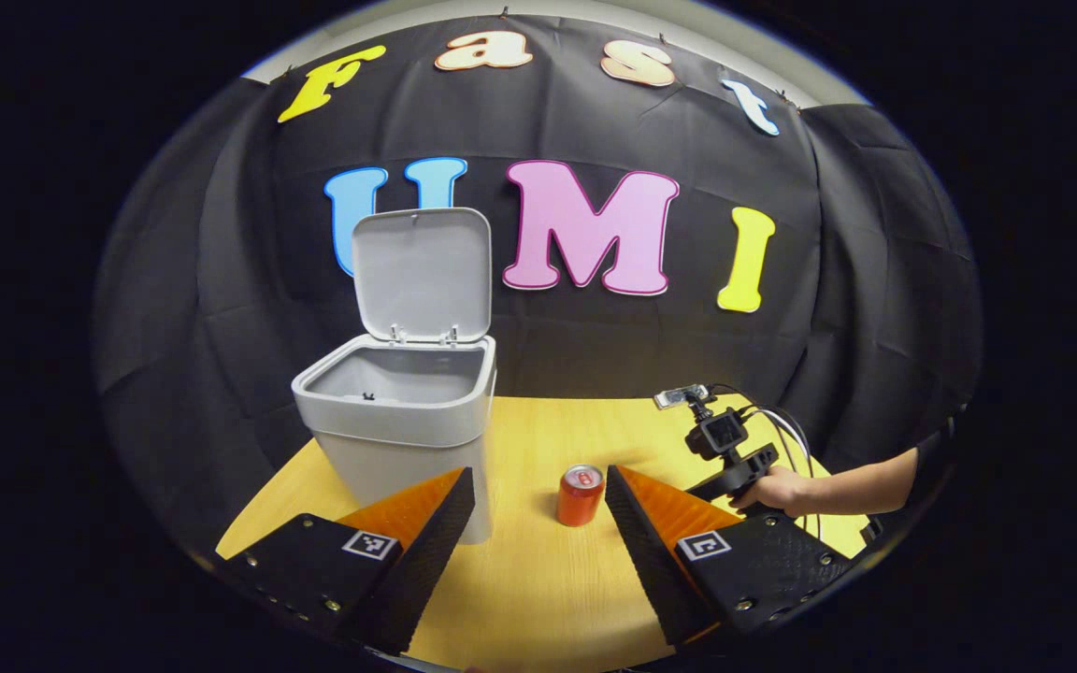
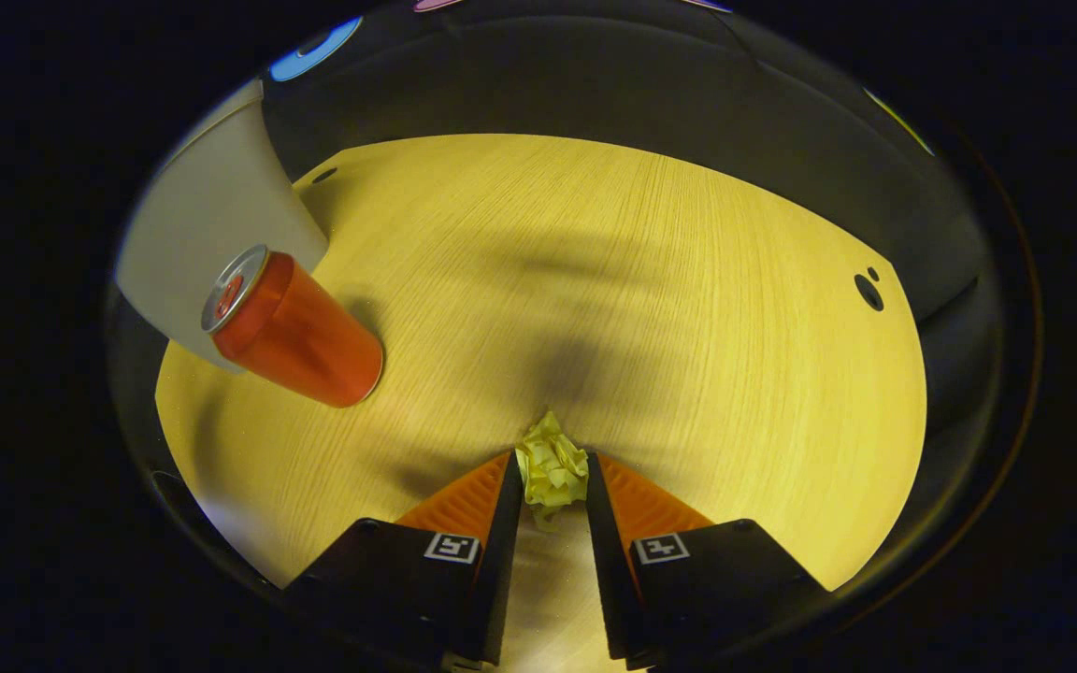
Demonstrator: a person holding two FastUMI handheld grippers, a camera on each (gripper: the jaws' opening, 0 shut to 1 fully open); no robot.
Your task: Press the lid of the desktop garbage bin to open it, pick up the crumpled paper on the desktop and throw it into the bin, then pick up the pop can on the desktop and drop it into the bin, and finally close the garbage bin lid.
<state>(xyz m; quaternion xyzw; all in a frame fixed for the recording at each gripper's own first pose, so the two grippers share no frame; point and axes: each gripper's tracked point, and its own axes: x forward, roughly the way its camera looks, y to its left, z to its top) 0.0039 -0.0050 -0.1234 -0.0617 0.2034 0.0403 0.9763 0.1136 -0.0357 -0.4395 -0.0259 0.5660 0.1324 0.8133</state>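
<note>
Yellow crumpled paper (image 2: 552, 467) sits between the fingers of your right gripper (image 2: 548, 472), both of which press against it just above the wooden surface (image 2: 669, 280). Your left gripper (image 1: 538, 486) is spread wide and holds nothing, hovering over the near edge of the surface. Ahead of it, the grey garbage bin (image 1: 403, 411) stands with its lid (image 1: 422, 276) tipped up and back, the inside showing. The red pop can (image 1: 581, 495) stands upright just to the right of the bin, apart from it. Farther right, in the left gripper view, your hand (image 1: 772, 491) grips the other device's handle low over the surface.
</note>
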